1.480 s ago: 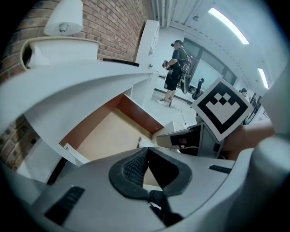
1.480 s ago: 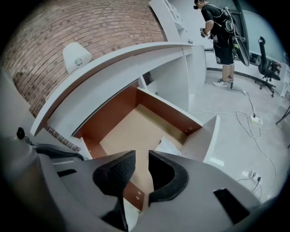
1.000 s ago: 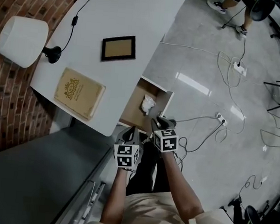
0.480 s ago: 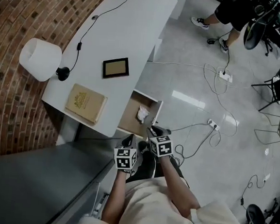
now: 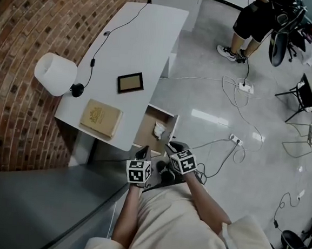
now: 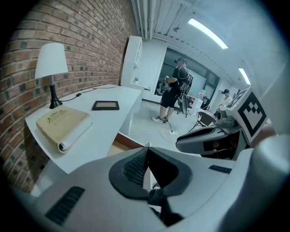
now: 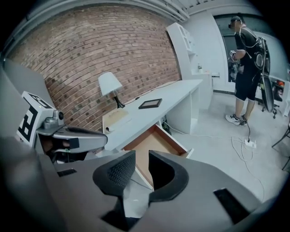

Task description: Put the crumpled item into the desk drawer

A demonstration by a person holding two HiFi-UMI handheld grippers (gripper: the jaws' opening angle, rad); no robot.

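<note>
- The crumpled item (image 5: 159,129), a white, wrinkled wad, lies inside the open drawer (image 5: 146,130), just ahead of my right hand-held gripper (image 5: 171,147) and apart from it.
- The drawer is a shallow box with a brown wood-toned floor and white walls, pulled out from the counter (image 5: 136,43).
- My right hand-held gripper's jaws stand a narrow gap apart with nothing between them; its ribbed dark pads face each other.
- My left hand-held gripper (image 5: 141,154) has its jaws drawn together at the tips, empty, just beside the right one.
- Beyond both, on the smooth white counter, lie a tan book (image 5: 100,118) with a gold emblem and a dark rectangular picture frame (image 5: 130,82).
- Farther to the left stands a lamp (image 5: 55,73) with a white drum shade, against a red brick wall (image 5: 23,28).
</note>
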